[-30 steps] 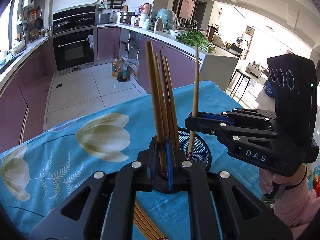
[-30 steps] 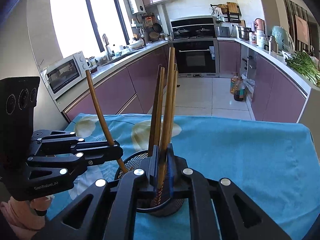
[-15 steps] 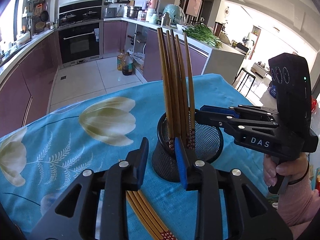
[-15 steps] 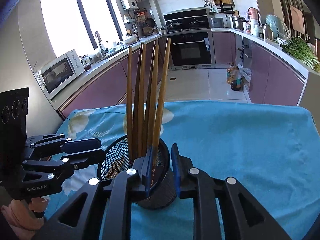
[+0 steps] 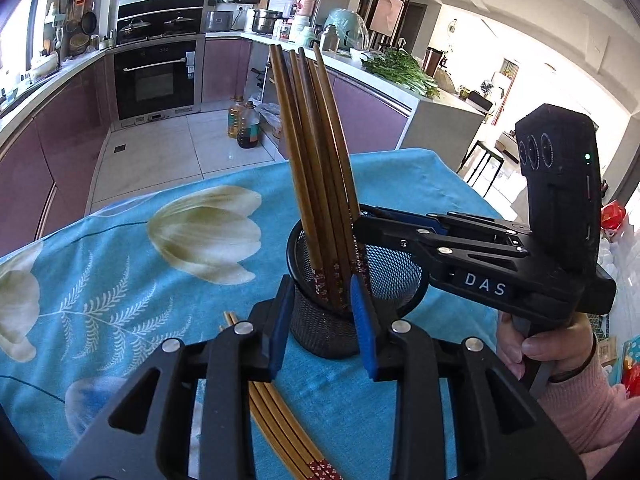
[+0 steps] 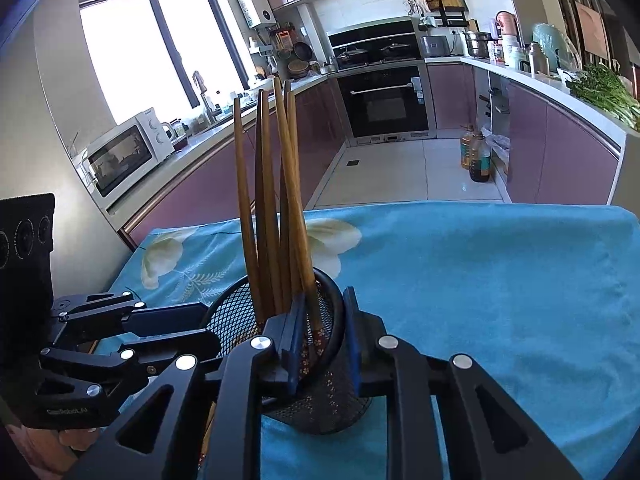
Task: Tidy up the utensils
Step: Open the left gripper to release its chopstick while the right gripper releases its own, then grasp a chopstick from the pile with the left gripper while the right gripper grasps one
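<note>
The loose chopsticks (image 5: 280, 432) lie flat on the blue cloth (image 5: 120, 280) directly under the parted, empty left gripper (image 5: 322, 328), apparently 4, pointing toward the mesh holder (image 5: 320, 328), whose rim the equally parted right gripper (image 6: 320, 340) straddles.

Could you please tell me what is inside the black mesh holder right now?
Wooden chopsticks stand in the mesh holder, patterned ends down; its bottom is hidden.

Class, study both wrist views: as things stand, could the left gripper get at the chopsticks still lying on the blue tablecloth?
Probably yes. The left gripper is open and holds nothing, and the loose chopsticks lie flat on the tablecloth just beneath it, uncovered. The mesh holder stands ahead, not over them.
</note>
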A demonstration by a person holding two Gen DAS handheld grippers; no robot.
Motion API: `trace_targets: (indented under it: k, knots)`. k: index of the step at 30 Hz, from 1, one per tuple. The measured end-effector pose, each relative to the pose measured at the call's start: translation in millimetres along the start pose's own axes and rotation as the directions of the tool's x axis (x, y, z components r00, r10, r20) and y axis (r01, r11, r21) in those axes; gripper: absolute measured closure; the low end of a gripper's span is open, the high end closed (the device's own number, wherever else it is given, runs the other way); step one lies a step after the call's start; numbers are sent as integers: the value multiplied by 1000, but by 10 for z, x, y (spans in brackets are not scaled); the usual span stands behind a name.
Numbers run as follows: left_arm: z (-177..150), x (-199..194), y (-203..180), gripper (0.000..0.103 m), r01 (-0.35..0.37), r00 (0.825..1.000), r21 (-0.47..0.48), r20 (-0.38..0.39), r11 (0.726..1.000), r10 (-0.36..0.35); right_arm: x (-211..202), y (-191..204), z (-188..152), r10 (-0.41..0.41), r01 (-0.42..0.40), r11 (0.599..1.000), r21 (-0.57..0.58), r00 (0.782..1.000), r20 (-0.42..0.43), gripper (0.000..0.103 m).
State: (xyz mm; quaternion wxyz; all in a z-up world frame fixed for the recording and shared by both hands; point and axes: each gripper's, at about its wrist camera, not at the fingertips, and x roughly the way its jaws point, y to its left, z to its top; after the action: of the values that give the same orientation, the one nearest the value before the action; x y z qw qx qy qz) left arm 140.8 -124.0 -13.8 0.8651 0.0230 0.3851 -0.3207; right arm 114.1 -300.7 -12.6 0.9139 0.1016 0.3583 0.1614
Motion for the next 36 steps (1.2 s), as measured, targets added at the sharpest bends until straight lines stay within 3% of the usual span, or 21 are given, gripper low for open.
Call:
trace_targets:
  k: [6, 12, 18, 21, 26, 31, 36]
  knots:
    - [-42, -53, 17, 74, -21, 999, -8, 30, 1000, 22, -69, -15, -17, -22, 22, 1000, 2, 1000, 14, 82]
    - [-212, -285, 147, 69, -63, 995, -11, 77, 998, 64, -425, 52, -80, -45, 48, 999, -21, 994, 103, 76]
    - [-484, -367, 263, 64, -110, 993, -9, 43, 994, 110, -738, 341, -291, 62, -48, 994, -99, 988, 141, 70]
    - [-635, -332, 299, 64, -135, 991, -4, 1, 991, 135, -698, 472, -466, 125, -113, 986, -121, 988, 91, 70]
    - [-857, -219, 347, 64, -146, 987, -9, -65, 989, 145, -306, 651, -768, 156, -161, 980, -118, 986, -52, 70]
    - [-1020, -112, 357, 64, -155, 982, -16, -110, 988, 152, 58, 788, -968, 153, -171, 979, -113, 976, -155, 70]
    - [-1084, -59, 364, 64, -150, 981, -22, -127, 988, 147, 209, 858, -1031, 133, -158, 980, -120, 972, -194, 70]
